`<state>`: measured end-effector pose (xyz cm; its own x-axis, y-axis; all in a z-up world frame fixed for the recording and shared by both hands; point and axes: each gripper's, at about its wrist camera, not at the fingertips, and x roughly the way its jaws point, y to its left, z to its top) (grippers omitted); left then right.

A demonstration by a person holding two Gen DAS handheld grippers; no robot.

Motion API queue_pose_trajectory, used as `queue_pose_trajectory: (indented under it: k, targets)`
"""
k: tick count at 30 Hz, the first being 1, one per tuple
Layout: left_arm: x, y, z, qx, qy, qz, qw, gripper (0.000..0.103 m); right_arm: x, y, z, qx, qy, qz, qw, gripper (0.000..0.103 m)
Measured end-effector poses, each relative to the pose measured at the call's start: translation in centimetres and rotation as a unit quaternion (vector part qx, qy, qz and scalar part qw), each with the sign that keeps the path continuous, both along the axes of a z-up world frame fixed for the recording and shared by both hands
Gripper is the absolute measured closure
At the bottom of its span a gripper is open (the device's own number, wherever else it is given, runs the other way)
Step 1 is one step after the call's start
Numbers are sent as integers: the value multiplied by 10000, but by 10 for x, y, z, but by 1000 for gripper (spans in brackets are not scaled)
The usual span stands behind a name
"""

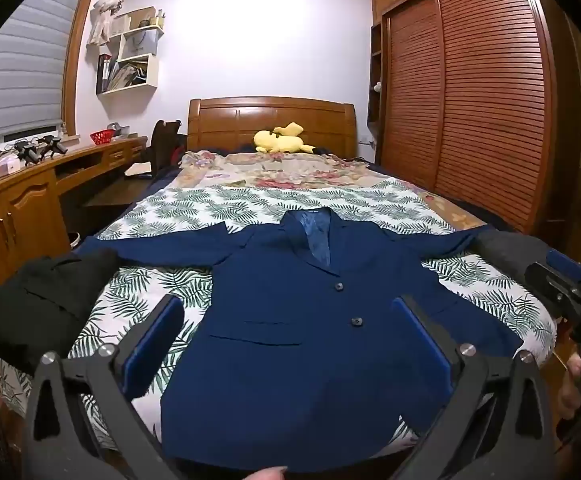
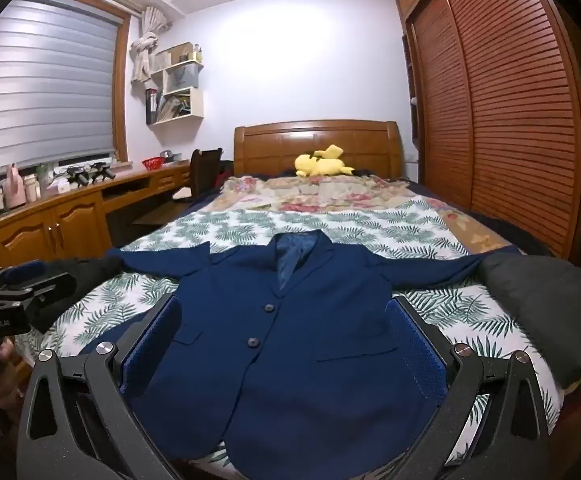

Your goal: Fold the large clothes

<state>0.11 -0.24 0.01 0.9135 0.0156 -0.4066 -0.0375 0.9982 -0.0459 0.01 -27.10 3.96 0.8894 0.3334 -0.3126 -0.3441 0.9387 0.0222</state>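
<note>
A navy blue suit jacket (image 1: 290, 340) lies flat and face up on the leaf-print bedspread (image 1: 194, 208), buttoned, both sleeves spread out sideways. It also shows in the right wrist view (image 2: 290, 344). My left gripper (image 1: 288, 308) is open and empty, held above the jacket's lower front. My right gripper (image 2: 284, 312) is open and empty too, over the jacket's lower half. The right gripper shows at the right edge of the left wrist view (image 1: 570, 280); the left gripper shows at the left edge of the right wrist view (image 2: 22, 284).
A black garment (image 1: 38, 304) lies at the bed's left corner and a dark grey one (image 2: 546, 308) at the right corner. A yellow plush toy (image 1: 280, 140) sits by the wooden headboard. A wooden desk (image 1: 30, 192) runs along the left, a slatted wardrobe (image 1: 470, 92) along the right.
</note>
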Motion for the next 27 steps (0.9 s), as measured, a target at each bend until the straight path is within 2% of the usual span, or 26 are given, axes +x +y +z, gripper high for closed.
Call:
queue_pose_trajectory:
  k: [5,27]
  targets:
    - [-7,-3,2,37,-135,82,9999,0,0,0,0,-9,25,-4,10000,0]
    - [-10,-12,1,51,-127,29,9999,0,-4,4,-7,19,32,-6,10000,0]
